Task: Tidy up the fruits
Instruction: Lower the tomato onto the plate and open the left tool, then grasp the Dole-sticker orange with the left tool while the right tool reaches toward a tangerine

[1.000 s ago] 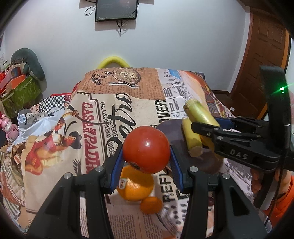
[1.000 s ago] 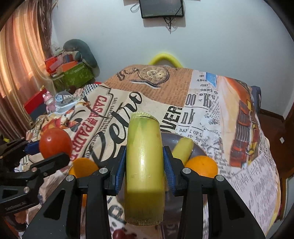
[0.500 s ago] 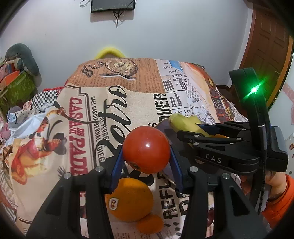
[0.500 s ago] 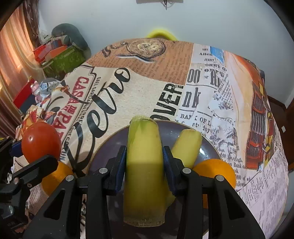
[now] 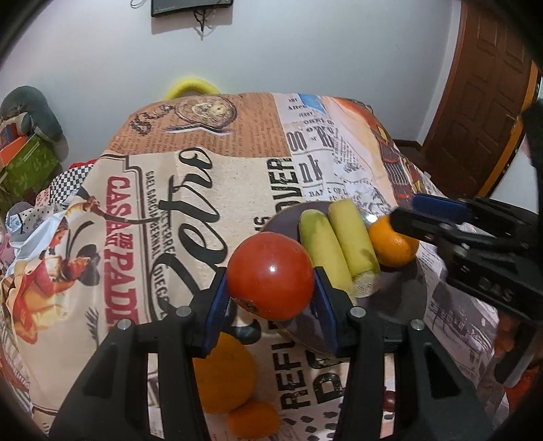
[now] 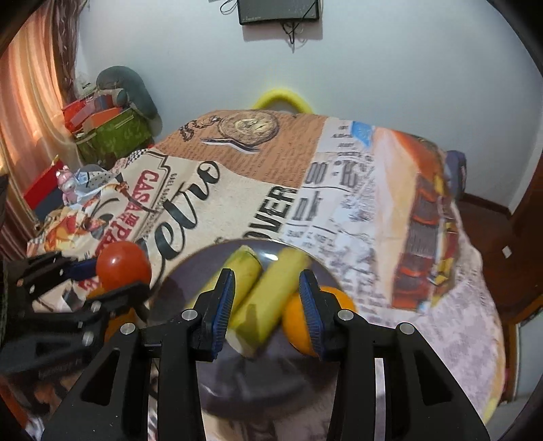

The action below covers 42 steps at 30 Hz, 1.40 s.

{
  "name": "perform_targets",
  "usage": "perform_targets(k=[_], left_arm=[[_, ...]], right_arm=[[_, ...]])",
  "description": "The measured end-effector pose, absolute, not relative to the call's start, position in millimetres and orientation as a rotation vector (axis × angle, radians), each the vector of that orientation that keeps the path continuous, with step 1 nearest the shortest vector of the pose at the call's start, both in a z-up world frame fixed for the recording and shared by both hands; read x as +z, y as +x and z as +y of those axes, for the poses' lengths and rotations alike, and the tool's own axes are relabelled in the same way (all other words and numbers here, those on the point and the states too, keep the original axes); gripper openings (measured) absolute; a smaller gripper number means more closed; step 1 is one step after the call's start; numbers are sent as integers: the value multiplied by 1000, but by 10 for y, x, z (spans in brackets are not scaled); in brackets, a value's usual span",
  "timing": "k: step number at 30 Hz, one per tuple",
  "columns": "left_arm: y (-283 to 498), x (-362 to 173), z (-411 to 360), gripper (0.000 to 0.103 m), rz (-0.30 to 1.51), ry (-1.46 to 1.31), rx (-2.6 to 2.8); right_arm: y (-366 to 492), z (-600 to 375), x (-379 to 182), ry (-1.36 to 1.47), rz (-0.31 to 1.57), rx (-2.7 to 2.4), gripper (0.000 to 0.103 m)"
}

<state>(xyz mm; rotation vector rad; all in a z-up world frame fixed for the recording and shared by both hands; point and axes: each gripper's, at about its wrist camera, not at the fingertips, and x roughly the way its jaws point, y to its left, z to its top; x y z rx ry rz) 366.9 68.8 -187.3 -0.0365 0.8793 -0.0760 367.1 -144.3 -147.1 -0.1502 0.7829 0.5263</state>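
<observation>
Even indoor light, fisheye edges, right view motion-blurred

Ahead of your claws, a vintage newsprint-patterned tablecloth (image 5: 210,176) covers the table. Beyond its far edge, a yellow curved chair back (image 6: 283,96) meets the white wall, where a dark screen (image 6: 278,10) hangs. Far left sit a green box (image 6: 113,135) and a grey cushion (image 6: 132,84); right, a wooden door (image 5: 482,95).

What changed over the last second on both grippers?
The right gripper let go of its yellow-green piece, which now lies on the dark plate beside the other piece and the orange; its jaws are empty. The left gripper moved closer to the plate, still clamping the tomato. The two oranges off the plate stayed put.
</observation>
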Motion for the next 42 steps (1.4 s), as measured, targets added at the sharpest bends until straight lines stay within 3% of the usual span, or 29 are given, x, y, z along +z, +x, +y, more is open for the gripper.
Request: perform_targets(k=[15, 18, 20, 35, 42], left_arm=[[3964, -2093, 504, 48, 978, -14, -34], [3988, -2094, 529, 53, 985, -41, -34], [3970, -2067, 540, 66, 970, -55, -34], [3474, -1685, 652, 67, 877, -29, -7], [3162, -1556, 907, 71, 854, -28, 44]], right_arm=[[3379, -1850, -1655, -139, 778, 500, 37], [3356, -1891, -1665, -124, 780, 508, 37], [3349, -1910, -1670, -117, 781, 508, 37], [3101, -1923, -1516, -114, 765, 500, 37], [2956, -1900, -1471, -112, 758, 488, 46]])
